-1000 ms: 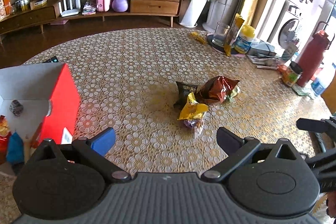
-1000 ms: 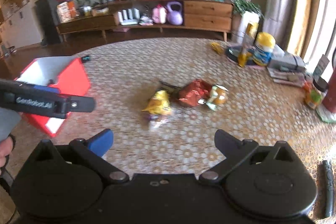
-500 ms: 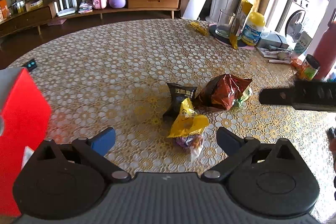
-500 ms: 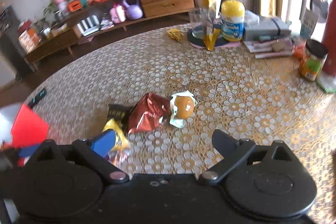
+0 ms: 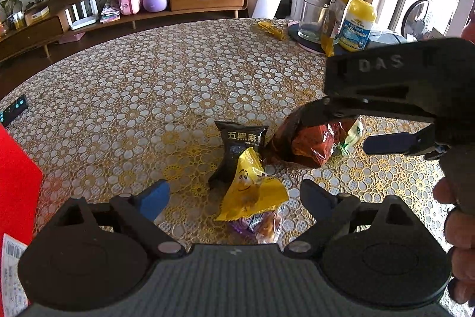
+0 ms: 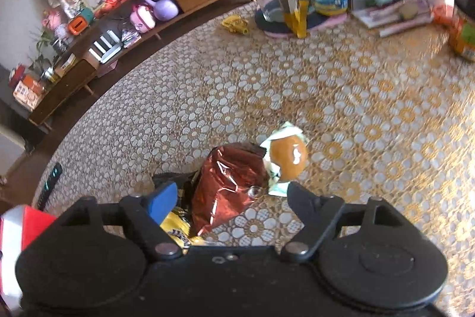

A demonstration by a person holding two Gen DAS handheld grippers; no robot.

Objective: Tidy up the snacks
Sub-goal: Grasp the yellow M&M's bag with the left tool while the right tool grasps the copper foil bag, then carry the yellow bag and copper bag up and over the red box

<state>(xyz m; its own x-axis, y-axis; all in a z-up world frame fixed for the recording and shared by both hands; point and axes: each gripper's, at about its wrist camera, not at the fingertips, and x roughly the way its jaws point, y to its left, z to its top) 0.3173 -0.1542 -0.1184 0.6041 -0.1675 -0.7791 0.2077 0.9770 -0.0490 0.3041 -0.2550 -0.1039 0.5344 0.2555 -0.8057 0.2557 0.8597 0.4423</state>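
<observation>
Mid-table: black packet (image 5: pixel 237 150) printed "五黑麻"; "DAS" on right gripper (image 6: pixel 228 195), jaws spread; left gripper (image 5: pixel 234 195) likewise.

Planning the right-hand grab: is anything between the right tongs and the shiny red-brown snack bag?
Nothing visible blocks it. The right tongs are open, with the red-brown snack bag lying directly between their fingers. The orange snack touches its far end and the yellow packet crowds its left side.
</observation>
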